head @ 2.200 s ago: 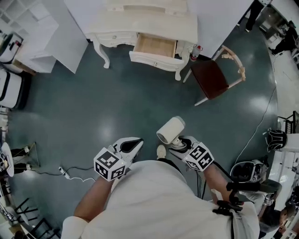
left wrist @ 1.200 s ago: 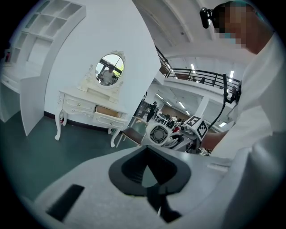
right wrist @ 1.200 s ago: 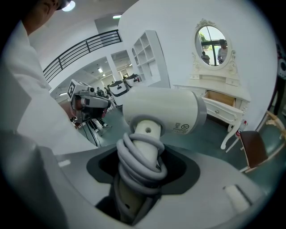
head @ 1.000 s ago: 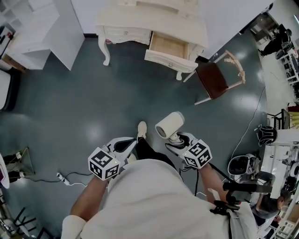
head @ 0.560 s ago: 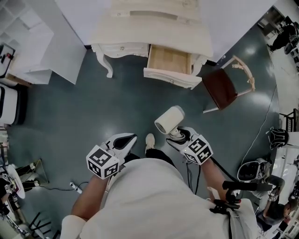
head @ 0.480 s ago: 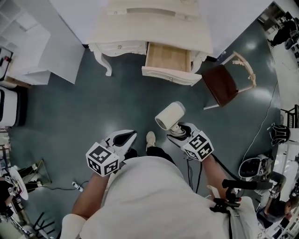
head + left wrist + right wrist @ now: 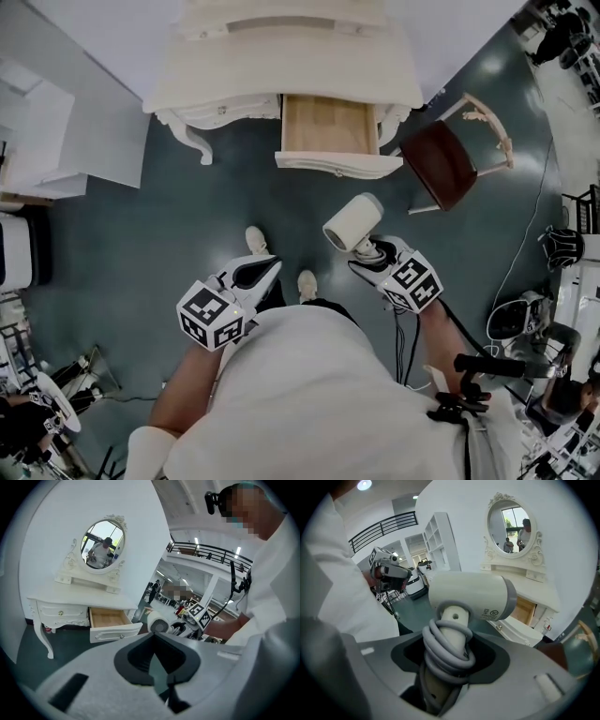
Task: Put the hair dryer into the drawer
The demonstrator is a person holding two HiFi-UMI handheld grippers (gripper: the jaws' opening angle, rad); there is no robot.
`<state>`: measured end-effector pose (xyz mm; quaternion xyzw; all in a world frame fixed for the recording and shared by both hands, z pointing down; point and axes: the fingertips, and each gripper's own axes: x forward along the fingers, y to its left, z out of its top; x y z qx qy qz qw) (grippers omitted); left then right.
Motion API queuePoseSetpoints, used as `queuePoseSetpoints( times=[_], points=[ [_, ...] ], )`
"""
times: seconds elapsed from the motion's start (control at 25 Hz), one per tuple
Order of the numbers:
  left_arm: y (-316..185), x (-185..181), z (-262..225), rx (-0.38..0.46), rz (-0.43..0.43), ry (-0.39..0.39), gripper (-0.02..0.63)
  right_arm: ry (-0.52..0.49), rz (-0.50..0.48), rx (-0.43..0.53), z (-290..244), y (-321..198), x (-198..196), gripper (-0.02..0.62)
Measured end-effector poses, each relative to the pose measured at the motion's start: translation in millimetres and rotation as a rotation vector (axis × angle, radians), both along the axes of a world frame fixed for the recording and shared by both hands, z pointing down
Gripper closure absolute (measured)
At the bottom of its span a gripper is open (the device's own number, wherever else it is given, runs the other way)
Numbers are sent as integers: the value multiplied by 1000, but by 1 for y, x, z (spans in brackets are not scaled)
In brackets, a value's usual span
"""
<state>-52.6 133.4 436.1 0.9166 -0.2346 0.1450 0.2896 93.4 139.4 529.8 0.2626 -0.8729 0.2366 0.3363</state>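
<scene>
Hair dryer [image 7: 353, 222] sits pinched by its cord-wrapped handle in the right hand-held gripper [image 7: 373, 255] — held above the floor, short of the open drawer [image 7: 328, 125]. Left hand-held gripper [image 7: 265, 269] — jaws pressed together, empty.
</scene>
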Motion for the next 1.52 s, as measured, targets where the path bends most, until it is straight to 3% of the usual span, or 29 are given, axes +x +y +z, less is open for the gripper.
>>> queuePoseSetpoints(
  times=[0.36, 0.64, 0.96, 1.24, 1.52],
  points=[
    [-126, -41, -12, 18, 97, 45, 609, 52, 34, -47, -8, -105, -29, 351],
    [-195, -71, -8, 16, 171, 27, 609, 139, -38, -134, 14, -177, -38, 351],
    [-235, -50, 0, 10, 59, 7, 609, 189, -218, -217, 57, -227, -15, 351],
    [-277, -1, -11, 6, -33, -11, 609, 240, -383, -286, 97, -283, 19, 351],
    [-303, 10, -7, -17, -186, -47, 609, 255, -520, -328, 137, -321, 27, 351]
  ],
)
